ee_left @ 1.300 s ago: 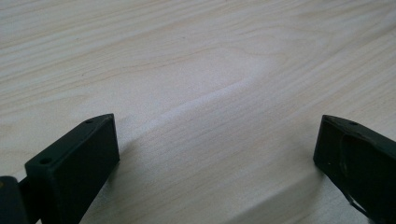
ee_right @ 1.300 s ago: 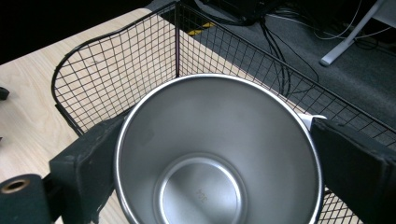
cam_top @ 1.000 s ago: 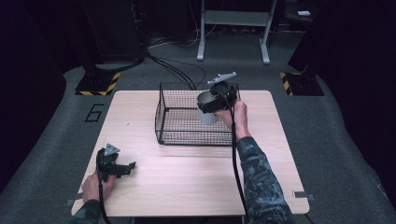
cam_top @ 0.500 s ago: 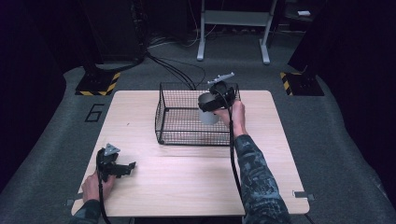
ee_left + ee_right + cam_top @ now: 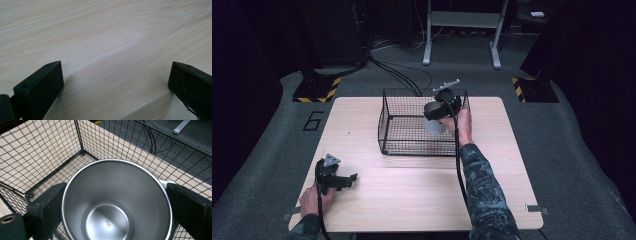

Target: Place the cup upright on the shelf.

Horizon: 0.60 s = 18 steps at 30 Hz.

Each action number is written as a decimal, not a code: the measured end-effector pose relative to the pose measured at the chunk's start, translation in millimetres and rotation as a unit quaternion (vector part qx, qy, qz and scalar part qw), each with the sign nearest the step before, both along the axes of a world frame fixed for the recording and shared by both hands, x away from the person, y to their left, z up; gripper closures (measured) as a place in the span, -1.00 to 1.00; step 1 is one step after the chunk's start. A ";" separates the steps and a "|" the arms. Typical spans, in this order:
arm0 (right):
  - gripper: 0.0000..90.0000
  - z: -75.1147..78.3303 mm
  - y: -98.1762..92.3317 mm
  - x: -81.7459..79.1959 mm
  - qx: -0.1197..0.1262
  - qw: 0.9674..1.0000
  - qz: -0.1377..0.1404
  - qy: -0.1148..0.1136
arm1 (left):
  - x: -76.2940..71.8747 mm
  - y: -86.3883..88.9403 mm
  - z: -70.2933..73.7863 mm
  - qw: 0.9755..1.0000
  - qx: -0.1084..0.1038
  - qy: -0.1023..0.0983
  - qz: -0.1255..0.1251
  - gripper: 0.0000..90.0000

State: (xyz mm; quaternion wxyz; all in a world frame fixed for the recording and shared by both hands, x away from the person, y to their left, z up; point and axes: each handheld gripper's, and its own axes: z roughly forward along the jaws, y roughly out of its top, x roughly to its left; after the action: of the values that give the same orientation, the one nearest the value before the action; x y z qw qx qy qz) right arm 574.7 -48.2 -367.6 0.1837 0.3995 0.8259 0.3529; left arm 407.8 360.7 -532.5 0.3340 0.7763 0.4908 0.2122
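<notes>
Cup (image 5: 117, 202) interior stamped 304, clamped by right gripper (image 5: 117, 215) over basket (image 5: 402, 125); left gripper (image 5: 116, 82) open.

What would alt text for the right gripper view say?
A steel cup, open end up and empty, sits between the right gripper's two black jaws inside a black wire basket. Pale wooden table shows through the mesh.

In the right gripper view the steel cup (image 5: 117, 202) is cut off by the bottom edge, so its near rim and outer wall go unseen, and the tiny mark stamped in its base is hard to read. In the high view the right claw (image 5: 438, 111) hides much of that cup. The wire basket (image 5: 62, 150) runs past the picture's edges.
</notes>
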 end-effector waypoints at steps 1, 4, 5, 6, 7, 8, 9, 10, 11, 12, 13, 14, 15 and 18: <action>-0.87 -2.3 0.3 2.0 -0.002 1.000 0.003 0.000 | 0.0 0.0 0.0 1.000 0.000 0.000 0.000 -1.00; -0.87 -6.1 1.2 4.3 -0.003 1.000 -0.001 0.006 | 0.0 0.0 0.0 1.000 0.000 0.000 0.000 -1.00; -0.87 -7.7 1.4 5.0 -0.001 1.000 -0.002 0.007 | 0.0 -0.1 0.0 1.000 0.000 0.000 0.001 -1.00; -0.87 -7.7 1.4 5.0 -0.001 1.000 -0.002 0.007 | 0.0 0.0 0.0 1.000 0.000 0.000 0.000 -1.00; -0.87 -10.5 1.9 6.3 -0.001 1.000 -0.004 0.009 | 0.0 0.0 0.0 1.000 0.000 0.000 0.000 -1.00; -0.87 -11.6 2.2 6.5 -0.002 1.000 -0.006 0.013 | 0.0 0.0 0.0 1.000 0.000 0.000 0.000 -1.00; -0.87 -12.9 2.3 7.5 -0.005 1.000 -0.003 0.012 | 0.0 0.0 0.0 1.000 0.000 0.000 0.000 -1.00; -0.87 -14.2 2.3 8.2 -0.005 1.000 -0.003 0.014 | 0.0 0.0 0.0 1.000 0.000 0.000 0.000 -1.00; -0.87 -15.5 2.5 8.6 -0.007 1.000 -0.006 0.015 | 0.0 0.0 0.0 1.000 0.000 0.000 0.000 -1.00; -0.87 -15.5 2.5 8.6 -0.007 1.000 -0.006 0.015 | 0.0 0.0 0.0 1.000 0.000 0.000 0.000 -1.00; -0.87 -18.6 3.0 9.7 -0.005 1.000 -0.008 0.019 | 0.0 0.0 0.0 1.000 0.000 0.000 0.000 -1.00; -0.87 -18.6 3.0 9.7 -0.005 1.000 -0.008 0.019 | 0.0 0.0 0.0 1.000 0.000 0.000 0.000 -1.00; -0.87 -21.7 3.2 10.7 -0.007 1.000 -0.010 0.020 | 0.0 0.0 0.0 1.000 0.000 0.000 0.000 -1.00; -0.87 -26.0 3.9 13.1 -0.008 1.000 -0.012 0.027 | 0.0 -0.1 -0.1 1.000 0.000 0.000 0.001 -1.00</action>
State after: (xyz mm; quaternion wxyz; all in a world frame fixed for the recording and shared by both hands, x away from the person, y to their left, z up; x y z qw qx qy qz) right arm 587.8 -44.3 -393.5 0.1687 0.4171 0.8286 0.3331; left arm 407.8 360.6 -532.6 0.3343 0.7758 0.4912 0.2124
